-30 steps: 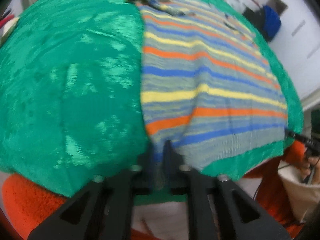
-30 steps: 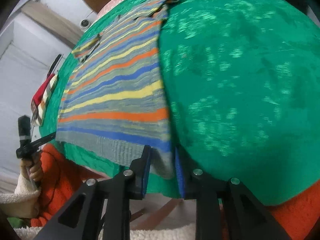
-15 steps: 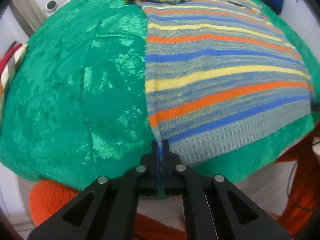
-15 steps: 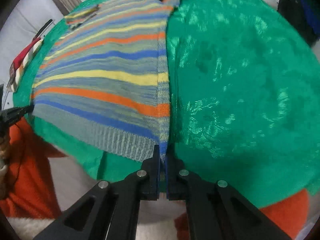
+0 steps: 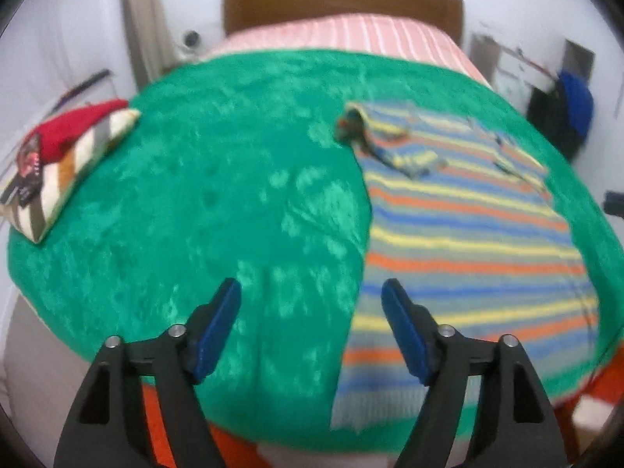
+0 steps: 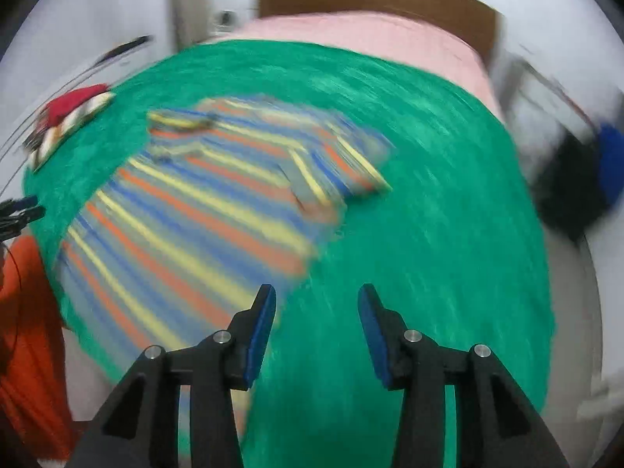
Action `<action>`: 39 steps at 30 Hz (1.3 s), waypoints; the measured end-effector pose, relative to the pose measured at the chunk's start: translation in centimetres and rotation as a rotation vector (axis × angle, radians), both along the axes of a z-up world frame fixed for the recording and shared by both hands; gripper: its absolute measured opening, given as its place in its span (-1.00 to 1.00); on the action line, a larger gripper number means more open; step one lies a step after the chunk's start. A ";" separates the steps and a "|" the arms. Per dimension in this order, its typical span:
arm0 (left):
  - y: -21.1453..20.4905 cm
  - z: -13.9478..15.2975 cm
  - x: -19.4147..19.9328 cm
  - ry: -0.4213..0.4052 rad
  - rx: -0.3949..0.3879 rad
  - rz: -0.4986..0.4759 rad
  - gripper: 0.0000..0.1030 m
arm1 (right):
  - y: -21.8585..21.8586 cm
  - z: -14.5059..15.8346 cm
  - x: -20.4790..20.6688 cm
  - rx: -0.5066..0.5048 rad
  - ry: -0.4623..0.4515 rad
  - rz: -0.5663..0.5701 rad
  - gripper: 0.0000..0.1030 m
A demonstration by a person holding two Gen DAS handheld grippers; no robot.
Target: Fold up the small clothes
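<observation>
Sweater (image 5: 468, 249) lies flat on the green blanket (image 5: 234, 214) of the bed, at 3 o'clock from the left claw (image 5: 310, 325); both it and the right claw (image 6: 316, 325) have just opened off its hem corners and stand empty, so I judge the spreading step done.

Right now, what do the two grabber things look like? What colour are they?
Both look alike. The left gripper and the right gripper each have two black plastic arms with triangle-shaped holes and small silver screws. Each ends in two flat blue pads facing each other. No cables or markings show on them.
</observation>
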State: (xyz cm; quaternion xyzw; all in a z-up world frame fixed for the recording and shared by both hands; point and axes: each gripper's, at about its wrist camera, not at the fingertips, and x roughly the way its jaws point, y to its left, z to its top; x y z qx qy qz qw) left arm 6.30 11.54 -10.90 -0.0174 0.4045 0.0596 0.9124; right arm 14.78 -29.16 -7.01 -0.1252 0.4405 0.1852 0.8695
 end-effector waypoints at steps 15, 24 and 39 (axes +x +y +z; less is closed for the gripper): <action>4.5 -4.9 -1.1 0.043 -0.008 0.137 0.50 | 0.7 -5.5 15.4 0.125 0.030 -0.245 -0.95; 3.3 -5.6 -0.6 0.060 -0.003 0.120 0.49 | -19.4 -1.8 10.6 0.068 -0.029 -0.692 -0.95; 2.9 -6.5 -0.6 0.093 0.051 0.128 0.49 | -26.3 -8.0 7.2 0.241 0.100 -0.860 -0.75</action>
